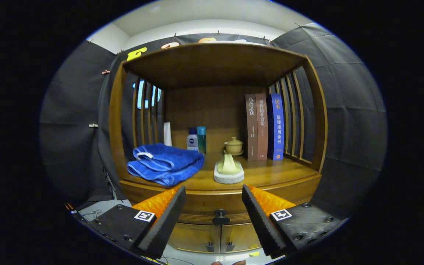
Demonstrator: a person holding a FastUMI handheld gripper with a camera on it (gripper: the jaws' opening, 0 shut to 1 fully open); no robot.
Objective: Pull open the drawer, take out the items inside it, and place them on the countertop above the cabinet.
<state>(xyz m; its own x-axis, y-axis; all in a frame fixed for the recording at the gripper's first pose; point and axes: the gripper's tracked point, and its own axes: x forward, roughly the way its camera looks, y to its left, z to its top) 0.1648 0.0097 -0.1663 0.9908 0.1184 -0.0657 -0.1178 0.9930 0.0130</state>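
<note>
A wooden cabinet (215,110) stands against the booth's dark cloth wall, seen head-on from the handheld gripper (214,206). Its two fingers are spread wide apart, grasping nothing, pointing toward twelve o'clock. Between them, just ahead, sits the closed drawer (212,204) with its small dark round knob (220,217) centred in the gap, untouched. Below the drawer are two small cabinet doors (219,237) with dark handles meeting at the middle.

Directly above the drawer is the countertop (271,173), an open shelf under a curved wooden roof with slatted sides. At about ten o'clock from the knob lies a folded blue towel (166,163) near the front edge. At twelve o'clock, just beyond the edge, a pale greenish object rests on a white round pad (229,173). Behind it stands a small lidded tea cup (233,146). Left of the cup are two small bottles (196,140) and a white tube (167,134) at the back. At one o'clock, three books (265,127) stand upright against the right slats.
</note>
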